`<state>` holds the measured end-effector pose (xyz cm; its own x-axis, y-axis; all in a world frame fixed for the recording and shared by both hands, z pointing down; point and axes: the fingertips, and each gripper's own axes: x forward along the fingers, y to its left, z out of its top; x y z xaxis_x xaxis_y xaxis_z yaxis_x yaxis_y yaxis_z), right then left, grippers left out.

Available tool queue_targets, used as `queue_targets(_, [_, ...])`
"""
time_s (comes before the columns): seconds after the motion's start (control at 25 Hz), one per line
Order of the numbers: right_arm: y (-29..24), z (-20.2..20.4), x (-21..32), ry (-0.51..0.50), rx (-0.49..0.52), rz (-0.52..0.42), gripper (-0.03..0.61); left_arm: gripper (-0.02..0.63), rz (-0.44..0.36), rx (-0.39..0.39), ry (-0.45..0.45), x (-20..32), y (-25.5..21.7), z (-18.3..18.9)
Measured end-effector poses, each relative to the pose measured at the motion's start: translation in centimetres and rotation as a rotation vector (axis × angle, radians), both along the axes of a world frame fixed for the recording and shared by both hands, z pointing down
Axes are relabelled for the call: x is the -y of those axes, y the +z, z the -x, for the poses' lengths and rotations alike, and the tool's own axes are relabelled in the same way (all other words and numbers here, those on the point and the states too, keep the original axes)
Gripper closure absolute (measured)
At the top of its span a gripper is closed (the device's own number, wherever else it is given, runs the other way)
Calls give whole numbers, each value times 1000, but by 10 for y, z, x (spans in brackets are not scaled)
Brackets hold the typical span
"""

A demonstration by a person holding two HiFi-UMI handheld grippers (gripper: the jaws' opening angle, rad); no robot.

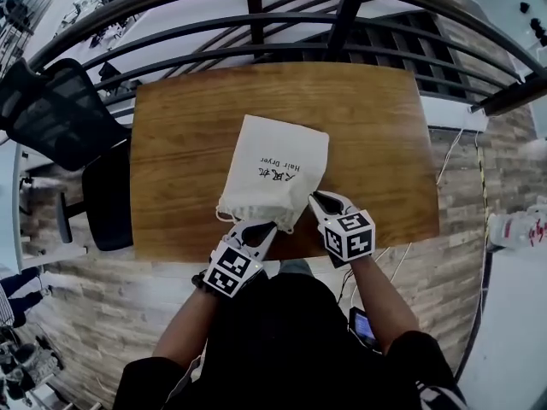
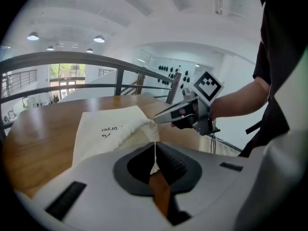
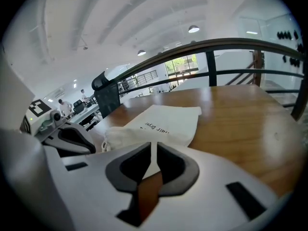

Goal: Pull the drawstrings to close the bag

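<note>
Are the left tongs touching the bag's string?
Touching. The left gripper view shows the left tongs shut on the white drawstring running from the bag.

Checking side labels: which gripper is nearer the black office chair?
Left. The left gripper is at the bag's gathered mouth on the chair's side; the right gripper is at the mouth's other end, farther away.
</note>
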<state>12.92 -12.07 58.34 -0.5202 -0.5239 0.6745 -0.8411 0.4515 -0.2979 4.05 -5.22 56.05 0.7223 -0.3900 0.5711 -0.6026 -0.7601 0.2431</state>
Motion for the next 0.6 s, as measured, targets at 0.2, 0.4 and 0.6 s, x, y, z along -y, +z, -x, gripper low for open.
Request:
queue_targets(0.2, [-10, 5, -9, 111, 18, -10, 550, 600, -9, 25, 71, -2, 5, 18])
queue_targets(0.4, [-15, 15, -39, 275, -5, -18, 551, 591, -33, 37, 264, -8, 7, 23])
queue_targets(0.6, [-21, 43, -70, 285, -55, -92, 550, 588, -13, 23, 321, -9, 10, 46])
